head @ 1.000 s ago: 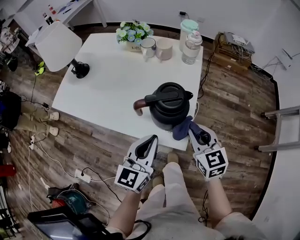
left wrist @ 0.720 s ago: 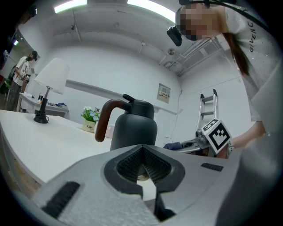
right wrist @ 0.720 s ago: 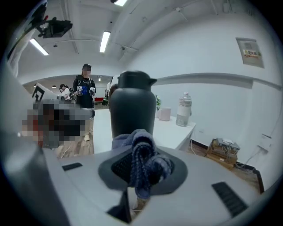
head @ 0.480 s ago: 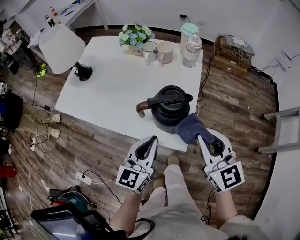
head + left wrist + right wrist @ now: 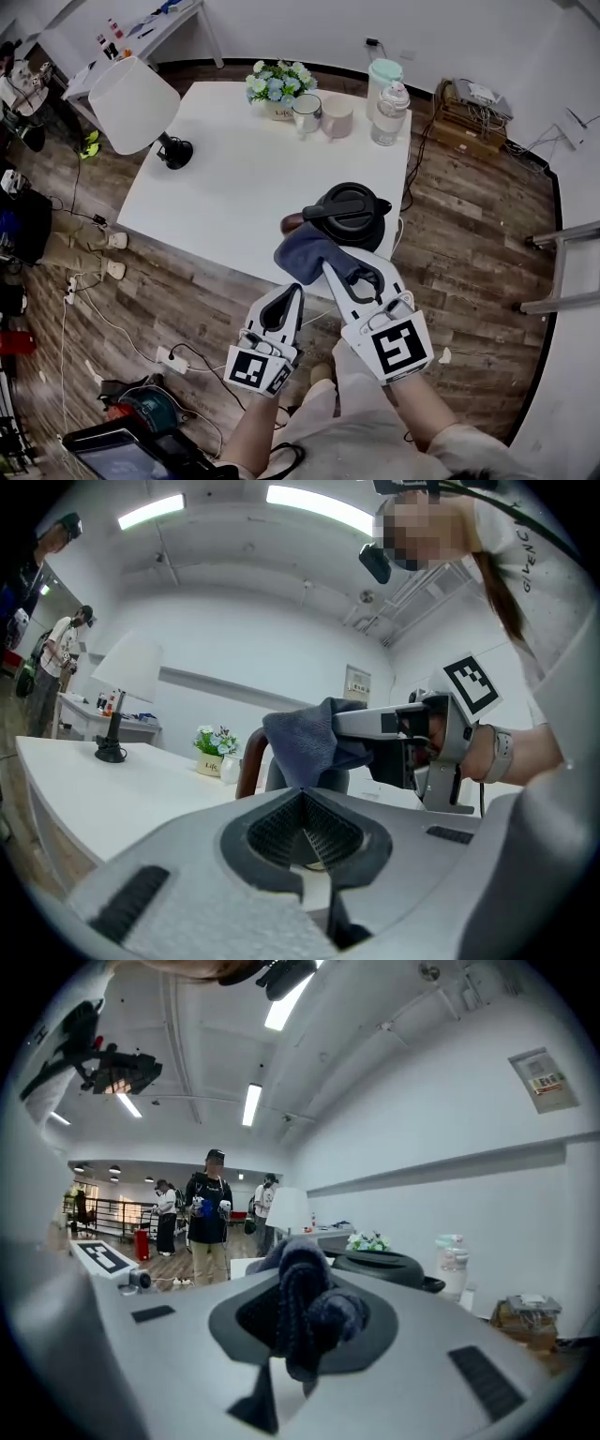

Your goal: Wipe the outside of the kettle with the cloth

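Note:
A black kettle (image 5: pixel 349 210) with a brown handle (image 5: pixel 292 223) stands near the front edge of the white table (image 5: pixel 216 178). My right gripper (image 5: pixel 328 266) is shut on a dark blue cloth (image 5: pixel 304 249), which lies against the kettle's front left side by the handle. In the right gripper view the cloth (image 5: pixel 309 1321) bunches between the jaws of that gripper (image 5: pixel 295 1283), with the kettle lid (image 5: pixel 384 1265) just beyond. My left gripper (image 5: pixel 296 292) hangs below the table edge, shut and holding nothing. The left gripper view looks past this gripper (image 5: pixel 305 797) to the cloth (image 5: pixel 300 747) and the kettle handle (image 5: pixel 250 766).
A white lamp (image 5: pixel 131 98) stands at the table's left. At the far edge are a flower pot (image 5: pixel 279 82), a glass mug (image 5: pixel 306 112), a cup (image 5: pixel 337 114) and two bottles (image 5: pixel 392 111). Cables and a power strip (image 5: pixel 167 356) lie on the wooden floor. People (image 5: pixel 211 1213) stand further off.
My right gripper has carried the cloth from the kettle's right side round the front to its left side by the handle. The left gripper has barely moved.

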{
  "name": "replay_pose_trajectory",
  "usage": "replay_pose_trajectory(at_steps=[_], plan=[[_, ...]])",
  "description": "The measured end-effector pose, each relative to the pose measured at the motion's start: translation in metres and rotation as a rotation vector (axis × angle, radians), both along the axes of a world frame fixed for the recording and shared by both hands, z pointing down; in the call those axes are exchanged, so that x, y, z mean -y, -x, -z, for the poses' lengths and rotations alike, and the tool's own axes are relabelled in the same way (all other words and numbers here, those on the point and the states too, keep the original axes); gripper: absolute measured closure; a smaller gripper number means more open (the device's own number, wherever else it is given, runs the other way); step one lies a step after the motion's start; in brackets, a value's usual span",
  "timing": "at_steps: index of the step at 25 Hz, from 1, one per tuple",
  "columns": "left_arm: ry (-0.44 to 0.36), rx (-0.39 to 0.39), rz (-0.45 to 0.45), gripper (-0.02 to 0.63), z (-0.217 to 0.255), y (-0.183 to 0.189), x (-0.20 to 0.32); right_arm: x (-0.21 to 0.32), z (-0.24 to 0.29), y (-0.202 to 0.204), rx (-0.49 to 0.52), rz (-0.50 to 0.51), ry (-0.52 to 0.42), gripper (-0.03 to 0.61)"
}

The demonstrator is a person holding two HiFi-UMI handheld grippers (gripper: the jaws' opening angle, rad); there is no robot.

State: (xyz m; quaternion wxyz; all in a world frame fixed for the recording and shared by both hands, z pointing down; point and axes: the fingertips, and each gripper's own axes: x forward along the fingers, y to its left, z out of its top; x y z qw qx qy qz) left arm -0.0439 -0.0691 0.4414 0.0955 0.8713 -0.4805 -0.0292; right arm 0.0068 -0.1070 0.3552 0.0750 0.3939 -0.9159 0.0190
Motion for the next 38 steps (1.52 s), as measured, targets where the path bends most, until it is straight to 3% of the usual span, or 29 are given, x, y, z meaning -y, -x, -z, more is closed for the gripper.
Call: replay_pose_trajectory(at_steps=[7,17,20,23,26,29,33,38], plan=[[-0.029,-0.017,-0.032,0.606,0.005,-0.014,0.007,0.003,-0.004,-0.062,0.02,-0.072,-0.023,0.517],[-0.044,-0.01,-0.1,0.606,0.008,-0.044,0.016,0.027,-0.005,-0.114,-0.092,-0.118,-0.1,0.517],[-0.038,-0.011,-0.101,0.606,0.006,-0.045,0.014,0.038,0.002,-0.131,-0.118,-0.193,-0.126,0.517],[-0.04,-0.018,-0.087,0.606,0.008,-0.042,0.013,0.036,0.039,-0.148,-0.115,-0.292,-0.235,0.517],[-0.057,-0.03,-0.075,0.606,0.014,-0.039,0.016,0.033,0.085,-0.125,-0.096,-0.229,-0.352,0.517],[-0.064,-0.039,-0.063,0.606,0.018,-0.036,0.017,0.045,0.097,-0.076,-0.122,-0.082,-0.329,0.517],[-0.074,-0.049,-0.05,0.606,0.021,-0.035,0.018,0.063,0.069,-0.036,-0.224,0.025,-0.208,0.517],[-0.068,-0.055,-0.041,0.606,0.019,-0.033,0.016,0.064,0.045,-0.03,-0.472,0.036,-0.254,0.517]])
